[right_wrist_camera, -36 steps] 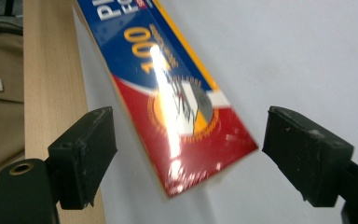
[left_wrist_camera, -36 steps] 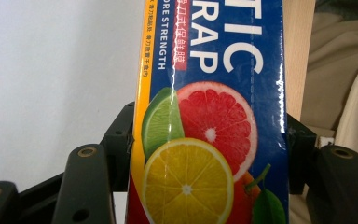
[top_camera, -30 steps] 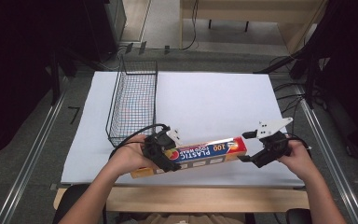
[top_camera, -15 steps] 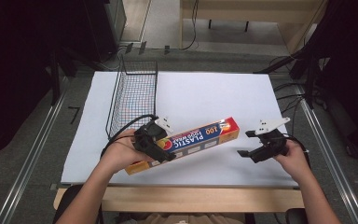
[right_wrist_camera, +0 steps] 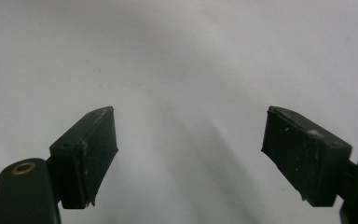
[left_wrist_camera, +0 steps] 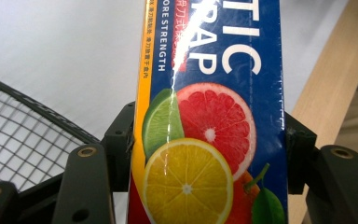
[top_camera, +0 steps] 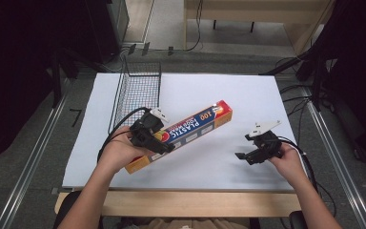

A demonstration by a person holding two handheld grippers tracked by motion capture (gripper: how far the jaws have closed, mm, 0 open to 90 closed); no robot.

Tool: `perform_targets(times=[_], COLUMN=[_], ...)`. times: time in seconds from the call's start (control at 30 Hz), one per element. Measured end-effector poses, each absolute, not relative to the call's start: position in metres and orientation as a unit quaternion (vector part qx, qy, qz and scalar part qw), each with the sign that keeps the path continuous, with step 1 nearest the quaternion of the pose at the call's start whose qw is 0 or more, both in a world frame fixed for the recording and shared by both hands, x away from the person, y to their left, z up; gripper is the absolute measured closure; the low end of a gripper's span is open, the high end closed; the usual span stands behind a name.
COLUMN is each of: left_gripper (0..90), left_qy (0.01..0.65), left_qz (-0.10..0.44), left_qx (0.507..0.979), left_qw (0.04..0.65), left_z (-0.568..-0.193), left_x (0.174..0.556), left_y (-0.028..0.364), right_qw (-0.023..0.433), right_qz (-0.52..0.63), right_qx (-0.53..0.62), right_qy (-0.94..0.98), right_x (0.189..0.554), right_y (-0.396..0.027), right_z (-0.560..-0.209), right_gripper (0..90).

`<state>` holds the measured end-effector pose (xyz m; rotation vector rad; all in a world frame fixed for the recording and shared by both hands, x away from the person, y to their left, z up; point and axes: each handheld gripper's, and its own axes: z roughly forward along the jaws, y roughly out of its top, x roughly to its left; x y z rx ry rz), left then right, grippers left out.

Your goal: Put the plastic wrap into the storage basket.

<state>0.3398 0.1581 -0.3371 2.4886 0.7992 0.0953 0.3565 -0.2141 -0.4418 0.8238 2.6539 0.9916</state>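
Left tool point(top_camera: 148, 134) clamped the plastic wrap box point(top_camera: 190, 129) mid-frame; right tool point(top_camera: 252, 151) hung released. Best level it toward the wire basket point(top_camera: 140, 88).

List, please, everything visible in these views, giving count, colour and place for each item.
plastic wrap box: one, blue and orange with citrus pictures, raised at a slant above the table's near left, clamped near its lower end.
wire basket: one, black, far left of the sheet.
sheet: one, white, covering the table top.
table: one, light wood edge, nearest the person.
left gripper: one, black, shut on the box.
right gripper: one, black, open, over the sheet's near right.
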Motion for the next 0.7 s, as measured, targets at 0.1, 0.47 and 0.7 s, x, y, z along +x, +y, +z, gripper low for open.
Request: perform_targets(times=[0.1,0.47,0.7], left_gripper=[39.4,39.5,39.5], left_qy=[0.307,0.346,0.369], left_qz=[0.037,0.046,0.062], left_qx=[0.913,0.897,0.888], left_qw=[0.265,0.272,0.267], left_z=[-0.334,-0.324,-0.317], left_x=[0.344,0.363,0.379], left_y=[0.161,0.17,0.176], right_qw=[0.092,0.096,0.1], right_qz=[0.336,0.327,0.323], right_qx=[0.281,0.279,0.274], right_qy=[0.894,0.898,0.9], right_x=[0.358,0.362,0.364], right_y=[-0.215,-0.211,-0.209], right_z=[-0.442,-0.443,-0.444], right_gripper=[18.1,18.1,18.1])
